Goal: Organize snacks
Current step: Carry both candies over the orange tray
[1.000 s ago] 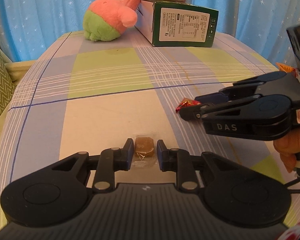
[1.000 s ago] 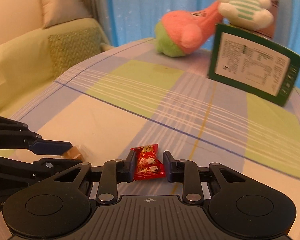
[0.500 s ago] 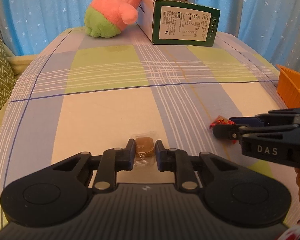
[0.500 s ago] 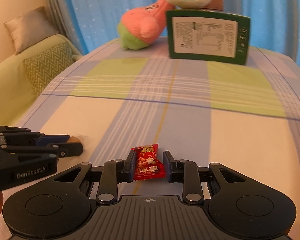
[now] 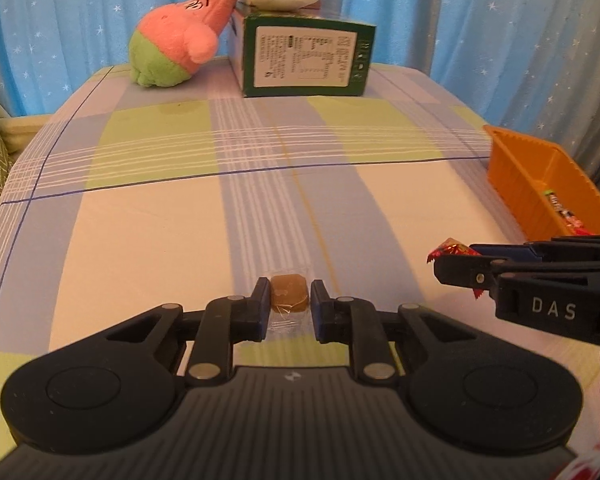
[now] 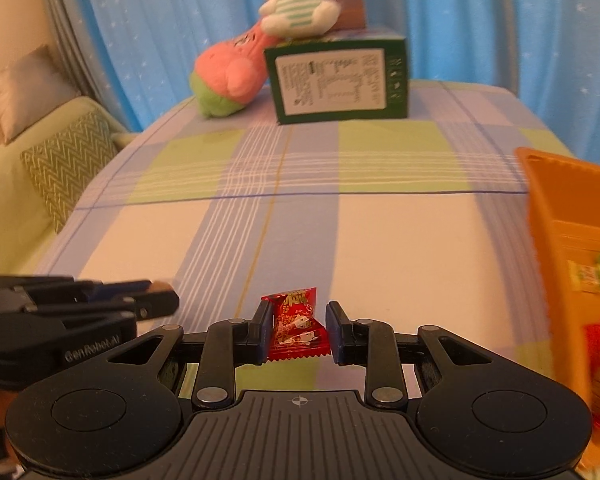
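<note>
While clamped: left claw (image 5: 289, 305) on brown candy (image 5: 289, 295), right claw (image 6: 298, 332) on red packet (image 6: 297, 325).

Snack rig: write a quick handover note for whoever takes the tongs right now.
Left tongs: shut on a brown candy, held above the table.
Right tongs: shut on a red candy, also held up.
Orange bin sits at the right and already has some snacks in it.
Left to do: drop both candies into the bin.
</note>
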Tool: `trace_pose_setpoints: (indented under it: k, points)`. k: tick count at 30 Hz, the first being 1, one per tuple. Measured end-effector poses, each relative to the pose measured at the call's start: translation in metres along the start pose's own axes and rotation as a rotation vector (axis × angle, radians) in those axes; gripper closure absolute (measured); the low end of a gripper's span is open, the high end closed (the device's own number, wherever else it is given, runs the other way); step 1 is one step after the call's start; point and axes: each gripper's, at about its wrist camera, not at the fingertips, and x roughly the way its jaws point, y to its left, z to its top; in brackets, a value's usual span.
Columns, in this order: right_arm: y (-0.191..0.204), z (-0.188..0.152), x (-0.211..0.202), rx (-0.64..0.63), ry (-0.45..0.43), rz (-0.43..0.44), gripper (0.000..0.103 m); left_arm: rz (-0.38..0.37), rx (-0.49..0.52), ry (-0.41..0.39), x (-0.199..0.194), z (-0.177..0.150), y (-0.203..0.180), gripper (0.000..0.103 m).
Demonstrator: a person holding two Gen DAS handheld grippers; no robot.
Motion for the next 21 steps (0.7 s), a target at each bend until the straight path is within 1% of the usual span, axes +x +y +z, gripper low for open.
trace_pose_setpoints:
  k: [10,16,21]
  points:
    - [-0.016,-0.013,-0.084,0.061,-0.056,-0.05,0.074,-0.037,-0.015,-0.055,-0.065,-0.001,-0.046,0.085]
    - [-0.03,-0.028,-0.128,0.092,-0.086,-0.079,0.074,-0.058,-0.011,-0.062,-0.095,-0.013,-0.076,0.085]
    - [-0.042,-0.04,-0.159,0.112,-0.108,-0.103,0.074,-0.079,-0.019,-0.057,-0.111,-0.025,-0.097,0.085]
